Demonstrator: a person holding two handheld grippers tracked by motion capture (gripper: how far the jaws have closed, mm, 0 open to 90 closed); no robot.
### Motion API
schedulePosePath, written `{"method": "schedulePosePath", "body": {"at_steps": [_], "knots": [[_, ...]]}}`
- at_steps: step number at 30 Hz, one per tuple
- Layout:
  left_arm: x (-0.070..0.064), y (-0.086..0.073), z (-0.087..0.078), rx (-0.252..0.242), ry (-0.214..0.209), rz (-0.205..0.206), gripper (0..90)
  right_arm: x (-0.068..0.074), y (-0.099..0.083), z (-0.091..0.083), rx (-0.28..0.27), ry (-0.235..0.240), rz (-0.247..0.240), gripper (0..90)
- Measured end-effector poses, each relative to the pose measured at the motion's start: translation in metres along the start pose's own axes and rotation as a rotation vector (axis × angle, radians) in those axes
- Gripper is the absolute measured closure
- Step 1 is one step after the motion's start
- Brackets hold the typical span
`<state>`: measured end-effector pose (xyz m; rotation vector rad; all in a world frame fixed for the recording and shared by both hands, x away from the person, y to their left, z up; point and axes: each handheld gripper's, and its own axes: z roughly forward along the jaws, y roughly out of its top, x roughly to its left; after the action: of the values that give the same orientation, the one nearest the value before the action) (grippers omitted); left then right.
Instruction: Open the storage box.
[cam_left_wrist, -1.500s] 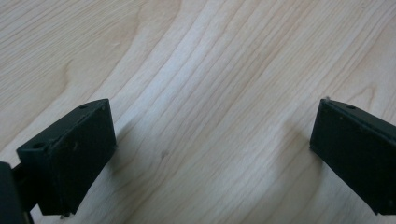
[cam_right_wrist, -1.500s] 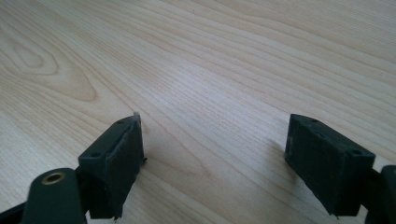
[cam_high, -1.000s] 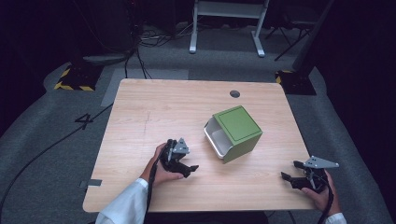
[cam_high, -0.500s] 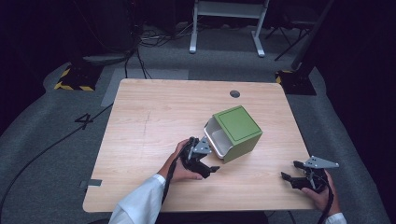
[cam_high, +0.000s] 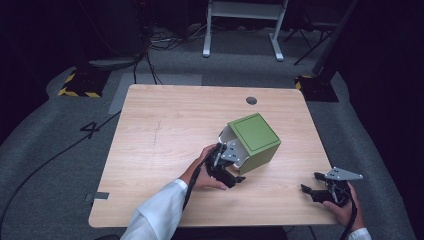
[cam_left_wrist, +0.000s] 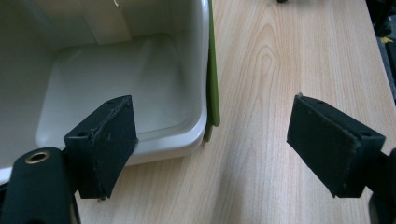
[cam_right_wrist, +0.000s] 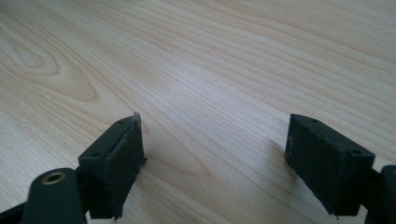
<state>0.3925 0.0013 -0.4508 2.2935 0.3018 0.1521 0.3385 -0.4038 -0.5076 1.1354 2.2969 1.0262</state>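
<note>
Green-sided box (cam_high: 252, 141) lies tipped on its side on the wooden worktop (cam_high: 165, 130), right of the middle and toward the near half, with a green face turned up and its pale, cream-coloured open mouth facing the near left. In the left gripper view the box's (cam_left_wrist: 140, 79) hollow inside is bare, with a smooth rounded rim, and a thin green edge runs down beside that rim where it meets the wood. The left gripper (cam_high: 231, 171) sits at the mouth of the box, held by a hand (cam_high: 200, 172) that comes from a white sleeve (cam_high: 155, 215). Its 2 black jaws stand wide apart and hold nothing: 1 jaw is in front of the box's open mouth at the lower rim, and the other is out over bare wood beside the box. Whether the nearer jaw touches the rim cannot be told. The right gripper (cam_high: 314, 192) rests low at the near right corner of the worktop, well apart from the box, with a grey three-cornered plate (cam_high: 342, 174) on top. In its own view the right gripper's (cam_right_wrist: 212, 163) jaws are likewise spread wide over plain wood grain, with nothing between them. A small dark round hole (cam_high: 251, 100) sits in the worktop near its far edge.
</note>
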Motion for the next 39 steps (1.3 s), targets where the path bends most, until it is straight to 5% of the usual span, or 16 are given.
{"method": "schedulePosePath", "body": {"at_steps": [18,26,34,39], "knots": [[0.005,0.004,0.027,0.100,-0.053,0.014,17.4,0.000,0.000,0.000,0.000,0.000,0.000,19.5],[0.008,-0.006,0.016,0.071,-0.063,-0.026,21.3,0.000,0.000,0.000,0.000,0.000,-0.001,19.6],[0.012,-0.018,0.005,0.076,-0.041,-0.054,39.4,0.000,0.000,0.000,0.000,0.000,0.000,19.6],[0.012,-0.021,0.001,0.099,-0.009,-0.034,54.6,0.000,0.000,0.000,0.000,0.000,0.000,19.5]]}}
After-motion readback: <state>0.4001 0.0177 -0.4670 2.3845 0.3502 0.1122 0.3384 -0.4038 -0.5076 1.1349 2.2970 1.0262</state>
